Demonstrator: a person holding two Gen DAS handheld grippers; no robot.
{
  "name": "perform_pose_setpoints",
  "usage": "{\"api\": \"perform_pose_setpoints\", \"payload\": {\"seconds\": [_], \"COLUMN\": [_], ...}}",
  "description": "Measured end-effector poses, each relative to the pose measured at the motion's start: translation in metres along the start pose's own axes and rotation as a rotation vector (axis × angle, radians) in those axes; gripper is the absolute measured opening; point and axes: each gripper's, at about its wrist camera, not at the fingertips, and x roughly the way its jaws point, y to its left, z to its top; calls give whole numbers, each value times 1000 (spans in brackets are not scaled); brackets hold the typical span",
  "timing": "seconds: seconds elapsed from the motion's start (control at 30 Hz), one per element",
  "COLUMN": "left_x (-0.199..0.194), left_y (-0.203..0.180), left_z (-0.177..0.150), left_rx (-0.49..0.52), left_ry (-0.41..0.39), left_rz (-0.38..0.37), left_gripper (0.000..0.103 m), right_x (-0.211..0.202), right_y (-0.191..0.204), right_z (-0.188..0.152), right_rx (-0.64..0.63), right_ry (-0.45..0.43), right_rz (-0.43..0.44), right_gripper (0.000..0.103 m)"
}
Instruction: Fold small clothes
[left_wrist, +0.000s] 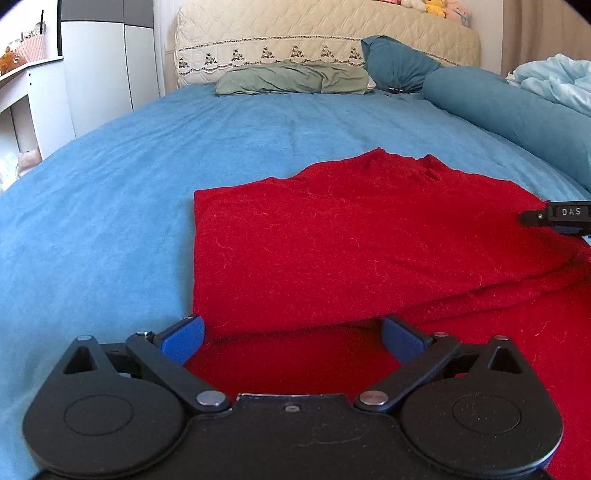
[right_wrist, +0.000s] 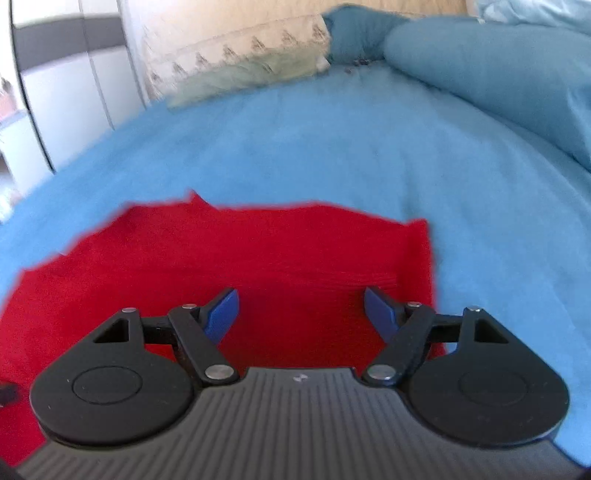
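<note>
A red fuzzy garment (left_wrist: 351, 229) lies partly folded on the blue bedspread (left_wrist: 110, 206), with a folded layer on top and a straight left edge. My left gripper (left_wrist: 291, 339) is open and empty, its blue pads spread just above the garment's near edge. My right gripper (right_wrist: 301, 314) is open and empty over the garment's right part (right_wrist: 240, 251); this view is blurred. A tip of the right gripper (left_wrist: 557, 216) shows at the right edge of the left wrist view, over the garment.
Pillows (left_wrist: 295, 77) and a teal bolster (left_wrist: 509, 110) lie at the head and right side of the bed. A quilted headboard (left_wrist: 314, 37) stands behind. White furniture (left_wrist: 103, 66) stands left of the bed. A light blue blanket (left_wrist: 554, 77) is bunched at far right.
</note>
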Motion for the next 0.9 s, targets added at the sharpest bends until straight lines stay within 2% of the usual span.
{"api": "perform_pose_setpoints", "payload": {"seconds": [0.13,0.2,0.33,0.4,0.57,0.7,0.83,0.9], "left_x": [-2,-3,-13,-31,-110,-189,-259,-285], "left_y": [-5,-9,-14,-14,-20,-12,-2,1], "left_z": [-4,-7,0,6,35,50,43,31], "left_rx": [7,21,26,20,67,23,-33,-40], "left_ry": [-12,-32,4,4,-52,-74,-96,-88], "left_rz": [12,33,73,98,140,65,35,34], "left_gripper": [103,103,103,103,103,103,103,103], "right_x": [-1,-15,-76,-113,-214,-284,-351,-381], "right_y": [1,3,-1,-5,-3,-11,-20,-21], "right_z": [3,8,18,24,26,17,-4,-20], "right_rx": [-18,-47,-38,-32,-118,-111,-111,-118], "right_ry": [5,-4,-47,-60,-88,-82,-83,-97], "right_rz": [-15,-40,-15,-2,-21,18,66,59], "right_gripper": [89,91,92,92,93,94,95,96]}}
